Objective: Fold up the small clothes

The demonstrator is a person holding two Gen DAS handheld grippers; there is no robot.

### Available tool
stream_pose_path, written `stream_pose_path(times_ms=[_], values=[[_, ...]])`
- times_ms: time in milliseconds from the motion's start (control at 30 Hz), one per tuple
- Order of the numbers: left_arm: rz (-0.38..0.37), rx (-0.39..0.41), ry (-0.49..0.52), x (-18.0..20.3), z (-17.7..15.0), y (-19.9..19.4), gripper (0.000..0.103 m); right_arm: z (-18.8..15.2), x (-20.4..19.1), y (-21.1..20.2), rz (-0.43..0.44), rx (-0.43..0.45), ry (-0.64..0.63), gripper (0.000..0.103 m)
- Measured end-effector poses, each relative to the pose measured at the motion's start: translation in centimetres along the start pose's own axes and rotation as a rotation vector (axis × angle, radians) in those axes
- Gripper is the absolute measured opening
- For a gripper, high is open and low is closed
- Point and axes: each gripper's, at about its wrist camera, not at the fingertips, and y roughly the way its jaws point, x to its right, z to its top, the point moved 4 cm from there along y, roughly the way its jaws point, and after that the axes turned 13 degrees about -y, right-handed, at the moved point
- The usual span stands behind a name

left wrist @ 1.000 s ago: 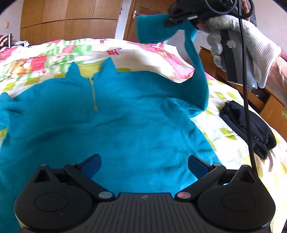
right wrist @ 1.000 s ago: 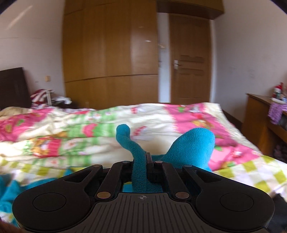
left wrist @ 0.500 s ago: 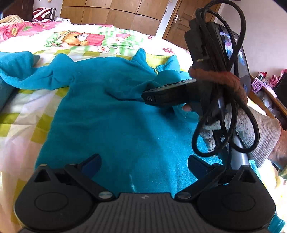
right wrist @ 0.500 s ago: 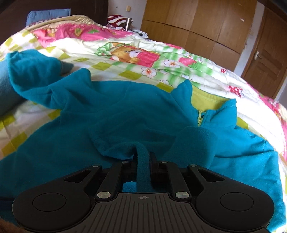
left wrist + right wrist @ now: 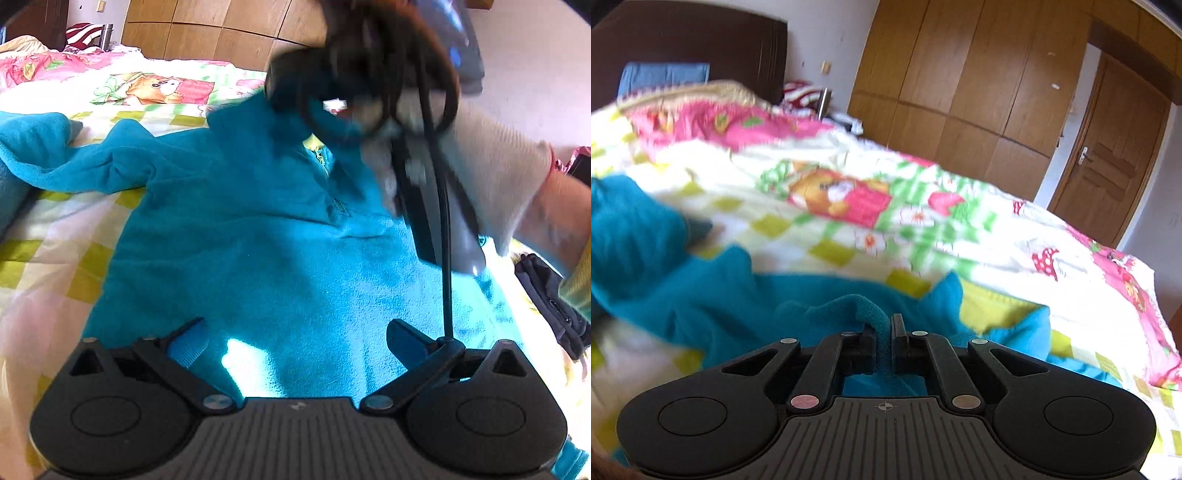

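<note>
the teal fleece pullover (image 5: pixel 258 236) lay front-up on the bed's patterned quilt (image 5: pixel 44 229), collar and short yellow zip toward the far side, one sleeve (image 5: pixel 66 155) stretched out to the left across the checked squares. its left edge ran clear, with bare quilt beside it, while the near hem sat just under the left tongs (image 5: pixel 295 343), which hung wide apart and gripped nothing. the right tongs (image 5: pixel 884 328) were pinched nearly closed on a ridge of the teal fleece near the collar; in the left view they showed blurred above the neckline, held by a gloved hand (image 5: pixel 491 166). a dark folded garment (image 5: pixel 546 291) lay at the quilt's right edge, beside the pullover. beyond the bed stood wooden wardrobes (image 5: pixel 979 92) and a door (image 5: pixel 1108 155).
</note>
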Motion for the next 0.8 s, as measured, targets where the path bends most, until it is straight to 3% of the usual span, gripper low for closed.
stream_pose_path(times_ms=[67, 167, 233, 333, 400, 500, 667, 733, 800], values=[[0.007, 0.001, 0.002, 0.0, 0.0, 0.1, 0.103, 0.4, -1.2, 0.2, 0.052, -0.002, -0.038, 0.014], [0.016, -0.002, 0.017, 0.3, -0.4, 0.0, 0.103, -1.8, -4.3, 1.8, 0.154, -0.101, -0.130, 0.016], [0.022, 0.001, 0.027, 0.5, -0.6, -0.2, 0.103, -3.3, -5.2, 2.2, 0.166, -0.138, -0.145, 0.017], [0.020, 0.001, 0.040, 0.6, -0.7, -0.1, 0.103, -4.3, -3.5, 0.3, 0.171, -0.122, -0.085, 0.026], [0.016, 0.000, 0.048, 0.7, -0.7, 0.0, 0.103, -5.0, -1.5, -2.0, 0.138, -0.101, -0.042, 0.034], [0.017, 0.003, 0.060, 0.8, -0.6, 0.2, 0.103, -7.6, 2.5, -5.5, 0.050, -0.110, 0.016, 0.036], [0.041, 0.036, 0.080, 1.4, 0.0, 0.1, 0.103, -16.1, 9.6, -11.6, -0.205, -0.239, 0.141, 0.036], [0.036, 0.079, 0.128, 2.4, 0.8, -0.1, 0.103, -19.4, 10.9, -12.3, -0.254, -0.320, 0.155, 0.036], [0.067, 0.128, 0.224, 3.8, 1.9, 0.2, 0.103, -21.2, 11.6, -11.9, -0.246, -0.340, 0.192, 0.036]])
